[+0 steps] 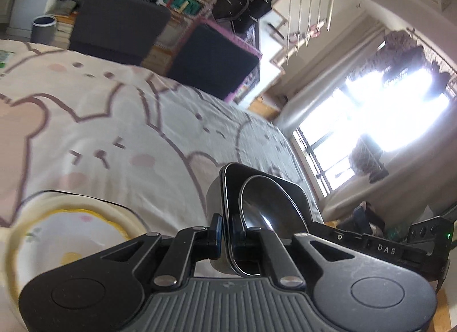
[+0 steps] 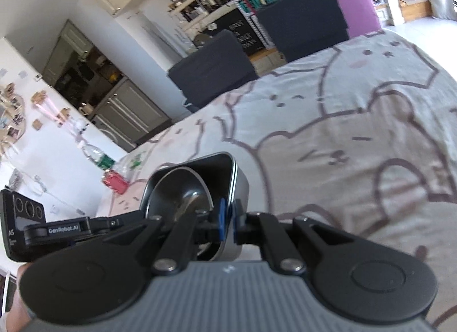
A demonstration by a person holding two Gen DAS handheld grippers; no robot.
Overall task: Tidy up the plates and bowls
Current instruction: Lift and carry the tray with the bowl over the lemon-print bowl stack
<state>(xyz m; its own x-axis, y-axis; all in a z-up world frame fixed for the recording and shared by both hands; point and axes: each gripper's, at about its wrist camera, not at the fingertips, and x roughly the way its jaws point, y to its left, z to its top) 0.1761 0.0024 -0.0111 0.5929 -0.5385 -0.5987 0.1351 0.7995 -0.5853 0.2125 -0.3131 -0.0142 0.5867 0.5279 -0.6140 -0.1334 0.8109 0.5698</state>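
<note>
A dark metal square container (image 1: 220,189) with a shiny round steel bowl (image 1: 265,203) inside is held tilted above the cartoon-print tablecloth. My left gripper (image 1: 225,232) is shut on its left rim. My right gripper (image 2: 227,219) is shut on the opposite rim of the same container (image 2: 240,186), and the steel bowl (image 2: 182,197) shows inside it. A cream plate with yellow trim (image 1: 71,226) lies on the cloth at the lower left of the left wrist view, beside the left gripper.
The cloth-covered table (image 1: 114,120) stretches ahead. Dark chairs (image 1: 114,26) stand at its far edge. A plastic bottle (image 2: 97,158) and a red packet (image 2: 115,182) lie near the table's left end. A bright window (image 1: 385,120) is to the right.
</note>
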